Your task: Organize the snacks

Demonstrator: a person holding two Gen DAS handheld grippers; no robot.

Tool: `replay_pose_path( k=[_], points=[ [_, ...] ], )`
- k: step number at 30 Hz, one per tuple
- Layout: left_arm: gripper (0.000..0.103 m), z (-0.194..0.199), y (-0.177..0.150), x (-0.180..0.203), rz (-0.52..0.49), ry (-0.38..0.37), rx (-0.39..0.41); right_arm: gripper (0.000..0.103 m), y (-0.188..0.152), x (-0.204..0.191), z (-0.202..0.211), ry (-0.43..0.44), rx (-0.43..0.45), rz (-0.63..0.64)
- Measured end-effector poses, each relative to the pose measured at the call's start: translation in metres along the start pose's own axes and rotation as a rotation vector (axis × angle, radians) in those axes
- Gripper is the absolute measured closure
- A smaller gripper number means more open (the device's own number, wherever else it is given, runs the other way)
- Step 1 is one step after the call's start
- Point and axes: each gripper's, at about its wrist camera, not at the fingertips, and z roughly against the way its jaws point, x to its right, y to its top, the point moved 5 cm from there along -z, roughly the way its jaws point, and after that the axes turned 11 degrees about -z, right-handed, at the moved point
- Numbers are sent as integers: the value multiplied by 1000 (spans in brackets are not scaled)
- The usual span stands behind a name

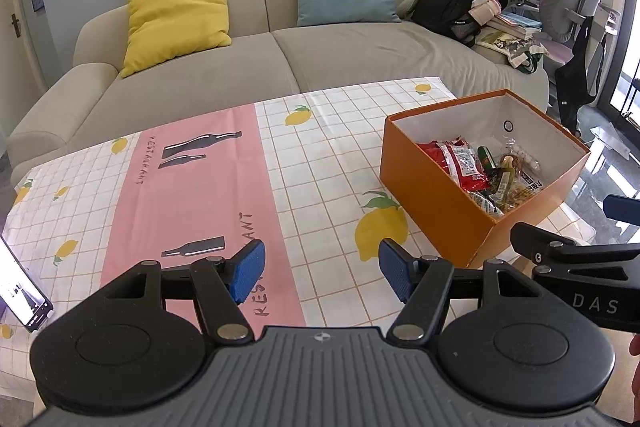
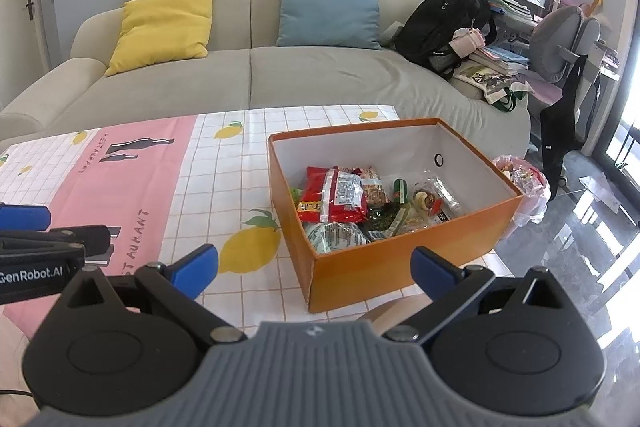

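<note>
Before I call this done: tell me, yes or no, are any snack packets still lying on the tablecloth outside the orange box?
No. In the right wrist view the snack packets all sit inside the orange box, and the tablecloth around it shows only its print.

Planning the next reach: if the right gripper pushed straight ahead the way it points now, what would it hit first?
Most likely the orange box: its near wall sits directly between the open right gripper fingers. Depth is unclear, but nothing else shows in the way.

left hand-held gripper (image 1: 322, 273) spread, snacks (image 1: 480, 171) in orange box (image 1: 432, 203)
</note>
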Motion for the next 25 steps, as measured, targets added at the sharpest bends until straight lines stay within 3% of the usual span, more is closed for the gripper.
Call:
replay_pose_path(
  k=[25],
  points=[
    [22,1,0,-2,0,9,16,3,-3,-1,-4,6,-16,-2]
  ],
)
